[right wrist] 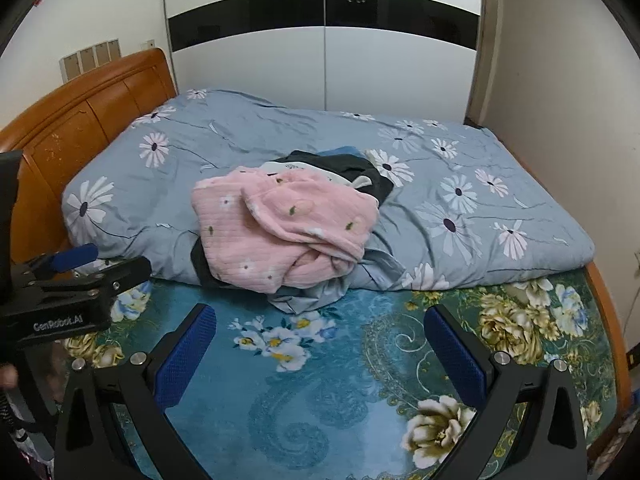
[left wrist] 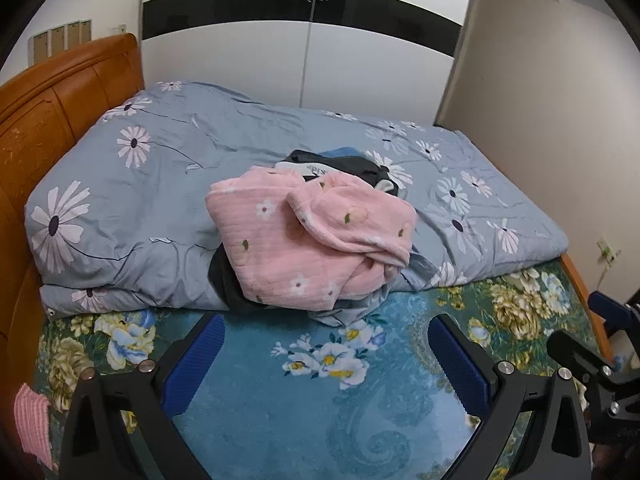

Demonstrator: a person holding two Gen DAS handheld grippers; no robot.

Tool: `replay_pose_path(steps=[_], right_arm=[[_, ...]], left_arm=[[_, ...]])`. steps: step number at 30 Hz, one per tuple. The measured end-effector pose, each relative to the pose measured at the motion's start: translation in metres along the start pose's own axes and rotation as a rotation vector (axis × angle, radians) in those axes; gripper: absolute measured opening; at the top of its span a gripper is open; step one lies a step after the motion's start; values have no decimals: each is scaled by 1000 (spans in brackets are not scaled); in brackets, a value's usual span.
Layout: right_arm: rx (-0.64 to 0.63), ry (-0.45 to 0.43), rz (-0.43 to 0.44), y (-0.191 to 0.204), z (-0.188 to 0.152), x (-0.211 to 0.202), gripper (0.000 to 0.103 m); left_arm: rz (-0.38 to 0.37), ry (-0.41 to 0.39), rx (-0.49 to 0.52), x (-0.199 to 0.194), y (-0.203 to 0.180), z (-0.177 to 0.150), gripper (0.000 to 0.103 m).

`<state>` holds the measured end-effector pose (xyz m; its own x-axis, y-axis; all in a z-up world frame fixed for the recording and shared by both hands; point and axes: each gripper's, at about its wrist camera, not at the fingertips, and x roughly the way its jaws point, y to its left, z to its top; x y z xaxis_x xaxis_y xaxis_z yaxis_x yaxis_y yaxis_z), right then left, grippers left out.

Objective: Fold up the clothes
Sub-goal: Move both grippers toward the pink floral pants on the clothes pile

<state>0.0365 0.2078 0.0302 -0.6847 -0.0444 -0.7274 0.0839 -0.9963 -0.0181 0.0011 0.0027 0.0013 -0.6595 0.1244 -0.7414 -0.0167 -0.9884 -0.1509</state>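
Note:
A heap of clothes lies on the bed, on the front edge of the folded quilt. On top is a crumpled pink flowered garment point(left wrist: 304, 236), which also shows in the right wrist view point(right wrist: 280, 232). Dark grey and blue clothes point(left wrist: 344, 164) lie under and behind it, and a grey-blue piece point(left wrist: 348, 312) hangs over the quilt's edge. My left gripper point(left wrist: 326, 344) is open and empty above the bed sheet, short of the heap. My right gripper point(right wrist: 320, 334) is open and empty, beside it to the right.
A grey-blue daisy quilt point(left wrist: 168, 184) covers the far half of the bed. The teal flowered sheet point(left wrist: 320, 420) lies in front. A wooden headboard point(left wrist: 48, 112) stands at left, a wall at right, a wardrobe point(left wrist: 304, 32) behind. A pink cloth point(left wrist: 32, 420) lies at lower left.

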Motion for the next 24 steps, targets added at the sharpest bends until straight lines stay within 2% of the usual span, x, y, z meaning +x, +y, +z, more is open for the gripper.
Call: replay_pose_path(steps=[8, 10, 16, 20, 24], right_arm=[[-50, 20, 127, -19, 5, 4, 103], [-71, -1, 167, -29, 0, 9, 103], [-124, 16, 232, -57, -13, 42, 103], [-190, 42, 194, -65, -15, 69, 103], [-159, 69, 173, -73, -12, 91, 103]], left_arm=[[124, -57, -5, -9, -20, -2, 103], [155, -70, -8, -11, -25, -2, 103], [223, -58, -57, -9, -38, -4, 103], [240, -45, -70, -6, -48, -6, 103], [257, -35, -69, -2, -57, -6, 103]])
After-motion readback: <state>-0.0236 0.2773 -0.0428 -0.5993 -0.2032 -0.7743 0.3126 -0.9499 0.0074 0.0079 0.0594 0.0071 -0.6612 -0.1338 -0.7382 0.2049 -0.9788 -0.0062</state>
